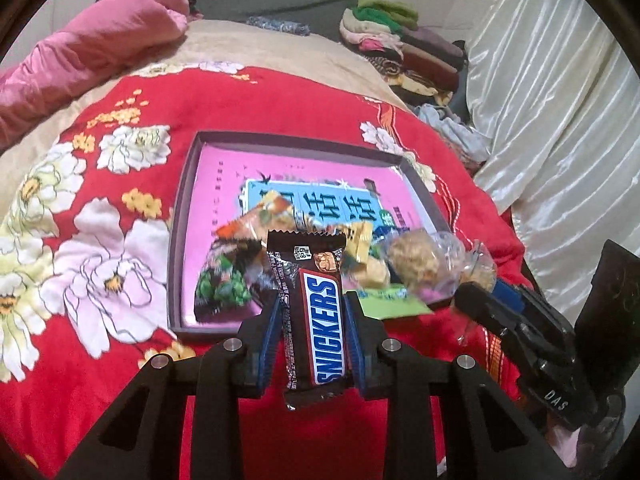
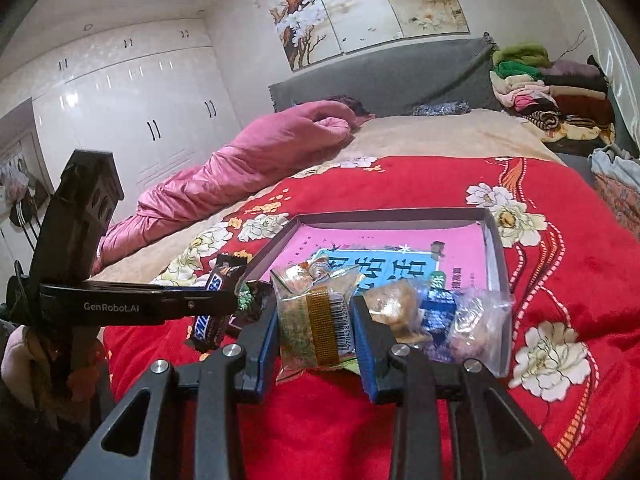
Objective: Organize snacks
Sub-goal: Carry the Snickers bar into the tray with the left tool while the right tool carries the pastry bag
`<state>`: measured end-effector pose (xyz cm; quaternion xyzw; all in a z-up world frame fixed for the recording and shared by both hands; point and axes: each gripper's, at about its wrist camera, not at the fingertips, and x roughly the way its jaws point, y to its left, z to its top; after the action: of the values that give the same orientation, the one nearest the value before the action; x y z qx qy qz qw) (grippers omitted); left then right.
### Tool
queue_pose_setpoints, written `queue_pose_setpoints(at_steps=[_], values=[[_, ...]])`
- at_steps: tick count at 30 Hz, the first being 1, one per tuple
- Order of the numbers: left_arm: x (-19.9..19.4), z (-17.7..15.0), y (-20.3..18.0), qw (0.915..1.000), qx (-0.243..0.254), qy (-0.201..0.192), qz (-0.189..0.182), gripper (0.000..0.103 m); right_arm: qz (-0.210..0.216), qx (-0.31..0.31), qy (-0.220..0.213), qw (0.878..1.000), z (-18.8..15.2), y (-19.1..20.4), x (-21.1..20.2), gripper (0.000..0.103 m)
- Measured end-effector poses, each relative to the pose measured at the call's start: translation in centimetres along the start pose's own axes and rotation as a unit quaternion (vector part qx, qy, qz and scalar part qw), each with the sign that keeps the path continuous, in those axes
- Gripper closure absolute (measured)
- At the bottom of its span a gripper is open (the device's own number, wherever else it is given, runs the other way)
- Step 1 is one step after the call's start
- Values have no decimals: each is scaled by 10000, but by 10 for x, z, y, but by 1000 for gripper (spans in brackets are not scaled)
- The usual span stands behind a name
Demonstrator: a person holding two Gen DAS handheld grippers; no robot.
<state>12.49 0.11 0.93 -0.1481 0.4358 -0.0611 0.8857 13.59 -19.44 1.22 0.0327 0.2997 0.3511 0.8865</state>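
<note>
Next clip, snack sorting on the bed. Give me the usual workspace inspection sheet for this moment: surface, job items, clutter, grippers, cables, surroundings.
Surface: red floral blanket on a bed.
Job's things: shallow box tray with a pink printed base; Snickers bar; clear-wrapped pastry pack; more wrapped snacks piled at the tray's near edge.
Clutter: pink quilt; folded clothes stack by the headboard.
Grippers: left gripper shut on the Snickers bar; right gripper shut on the pastry pack.
Cables: nothing seen.
Surroundings: grey headboard, white wardrobe, flower painting, satin curtain.
</note>
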Motion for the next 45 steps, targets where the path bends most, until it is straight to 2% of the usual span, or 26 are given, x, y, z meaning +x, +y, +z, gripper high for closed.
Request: queue_pose_setpoints(at_steps=[9,20,38,45], values=[[13,9,-4,10000,28,-19,56,72,95,-154,64,9998,6,7,21,68],[25,12,-4,9998,58,49,197,72,25,-52,193,9998,9,-4,41,68],[39,10,-5,9995,79,187,257,72,-330,-389,449,9977,5,2,60,68],[43,8,-5,9993,79,236,262,72,-265,-350,524,9977,2,0,63,68]])
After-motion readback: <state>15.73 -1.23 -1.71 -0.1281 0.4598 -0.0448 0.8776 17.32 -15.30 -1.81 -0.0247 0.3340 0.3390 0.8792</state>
